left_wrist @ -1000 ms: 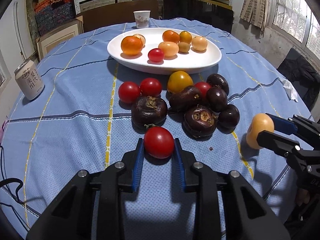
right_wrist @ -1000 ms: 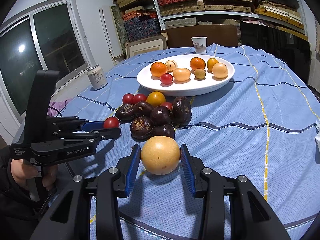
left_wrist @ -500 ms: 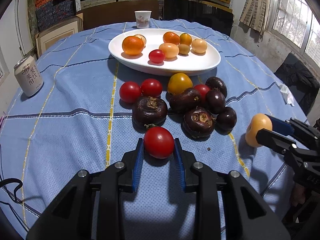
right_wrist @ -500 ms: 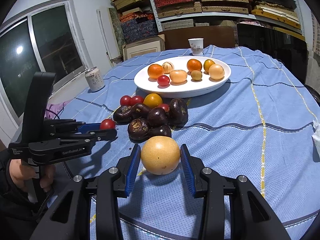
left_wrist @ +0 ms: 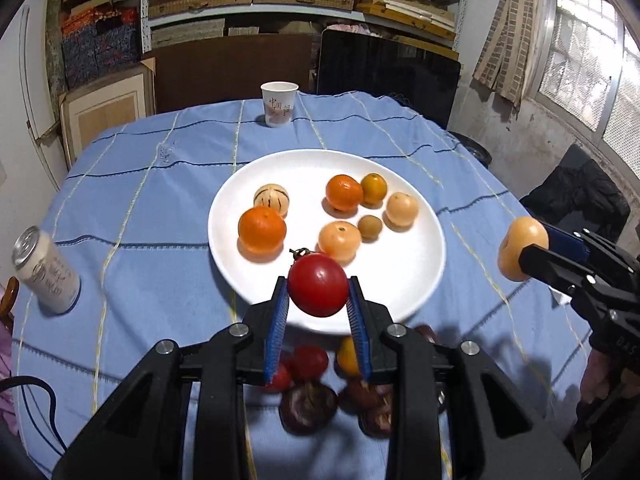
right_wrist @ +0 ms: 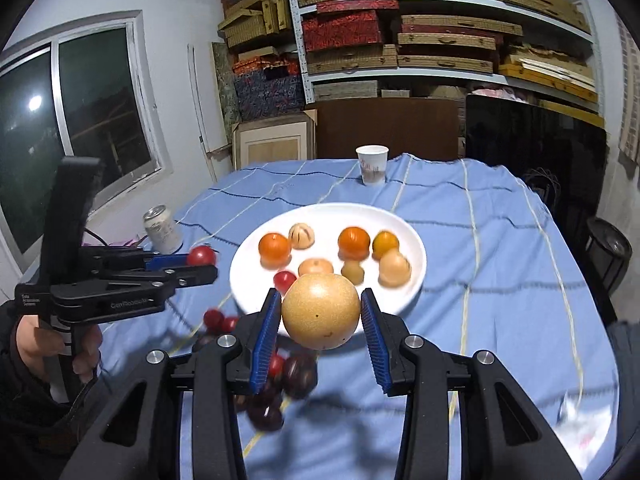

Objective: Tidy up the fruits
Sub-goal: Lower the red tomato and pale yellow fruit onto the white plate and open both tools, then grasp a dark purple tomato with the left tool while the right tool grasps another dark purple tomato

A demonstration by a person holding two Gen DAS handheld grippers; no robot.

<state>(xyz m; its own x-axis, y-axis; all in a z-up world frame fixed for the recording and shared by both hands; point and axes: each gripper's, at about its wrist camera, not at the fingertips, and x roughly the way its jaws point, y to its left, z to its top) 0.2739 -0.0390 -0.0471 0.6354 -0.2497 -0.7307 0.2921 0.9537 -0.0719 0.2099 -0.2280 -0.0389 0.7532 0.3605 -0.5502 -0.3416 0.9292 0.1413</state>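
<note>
My left gripper [left_wrist: 318,294] is shut on a red tomato [left_wrist: 318,290], held in the air over the near rim of the white plate [left_wrist: 416,264]. My right gripper [right_wrist: 320,312] is shut on a round yellow-tan fruit [right_wrist: 320,310], lifted in front of the white plate [right_wrist: 416,256]; the same fruit [left_wrist: 520,246] shows at the right of the left wrist view. The plate holds several oranges and pale fruits. A pile of dark purple fruits [left_wrist: 308,408] and red tomatoes [left_wrist: 310,362] lies on the blue cloth below both grippers, partly hidden by the fingers.
A paper cup [left_wrist: 279,104] stands at the table's far edge behind the plate. A drink can [left_wrist: 46,276] stands at the left. The left gripper [right_wrist: 202,262] and a hand [right_wrist: 52,344] fill the left of the right wrist view. Shelves and boards line the far wall.
Both grippers have risen off the cloth with their fruits and moved forward toward the plate. The fruit pile now lies beneath them, and the plate looks closer.
</note>
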